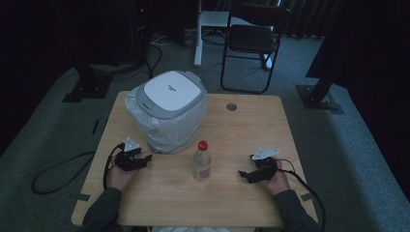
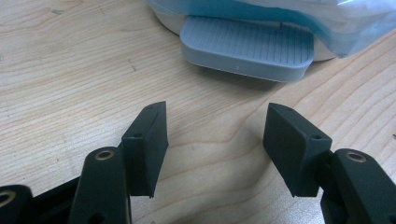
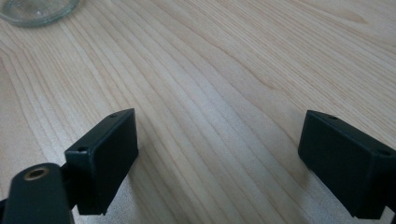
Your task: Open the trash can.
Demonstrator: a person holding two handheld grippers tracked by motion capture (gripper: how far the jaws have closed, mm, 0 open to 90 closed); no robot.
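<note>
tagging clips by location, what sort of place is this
Probably an indoor recording lab or studio: dark curtains around, a folding chair and stand bases on grey carpet, one wooden table.

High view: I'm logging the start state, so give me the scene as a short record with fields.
table: wooden
bin: white lid shut, clear bag around it, back left
pedal: grey, faces left gripper
bottle: upright, red cap, table centre
left gripper: open, empty, resting near bin
right gripper: open, empty, right of bottle
chair: folding, beyond table
</note>
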